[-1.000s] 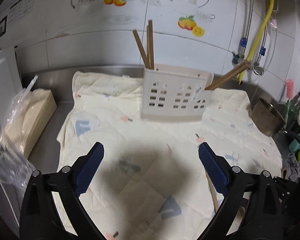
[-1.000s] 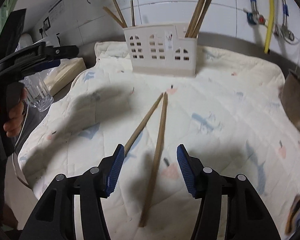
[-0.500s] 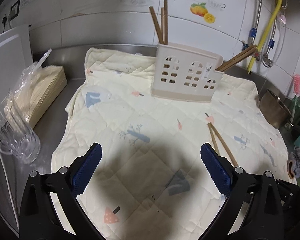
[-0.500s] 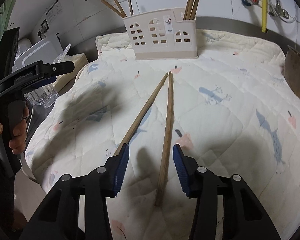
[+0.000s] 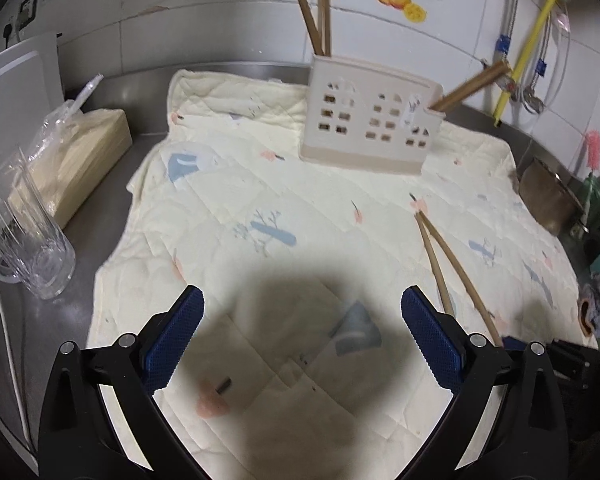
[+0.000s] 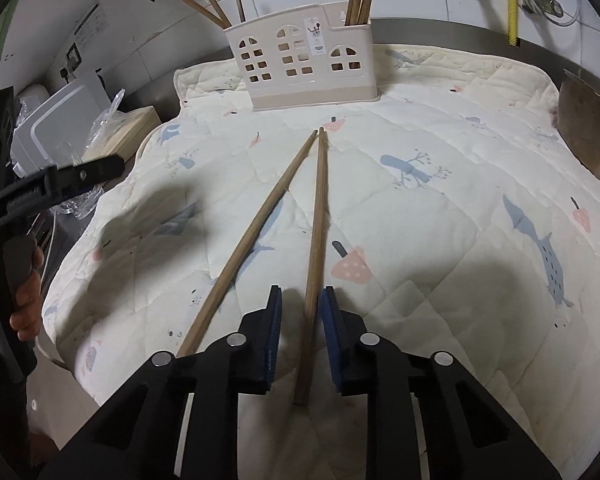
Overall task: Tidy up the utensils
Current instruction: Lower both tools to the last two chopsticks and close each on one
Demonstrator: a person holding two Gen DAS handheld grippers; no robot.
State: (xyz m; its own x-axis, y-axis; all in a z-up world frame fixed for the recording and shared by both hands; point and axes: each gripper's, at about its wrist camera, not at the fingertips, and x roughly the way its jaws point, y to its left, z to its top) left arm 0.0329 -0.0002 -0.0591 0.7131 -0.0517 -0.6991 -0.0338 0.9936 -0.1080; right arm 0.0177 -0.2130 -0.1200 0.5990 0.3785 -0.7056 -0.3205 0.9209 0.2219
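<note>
Two loose wooden chopsticks lie in a narrow V on the quilted mat [image 6: 440, 240]. My right gripper [image 6: 300, 292] is low over their near ends, and its jaws are closing around the right chopstick [image 6: 318, 220]. A sliver of gap still shows beside the left pad. The left chopstick [image 6: 260, 228] runs outside the jaws. The cream utensil holder [image 6: 300, 68] stands at the back with several chopsticks upright in its end compartments. My left gripper [image 5: 302, 300] hangs wide open over bare mat, left of the loose chopsticks [image 5: 456, 268] and short of the holder [image 5: 368, 128].
A clear glass mug [image 5: 24, 248] and a plastic-wrapped beige stack [image 5: 72, 160] sit off the mat's left edge. A metal bowl [image 5: 548, 196] lies at the right edge. Tiled wall with pipes [image 5: 532, 28] stands behind. A hand [image 6: 24, 300] holds the left gripper.
The right gripper's jaws have narrowed from wide apart to close around the right chopstick and sunk toward it. The left gripper has drawn back and down; the glass and loose chopsticks came into its view.
</note>
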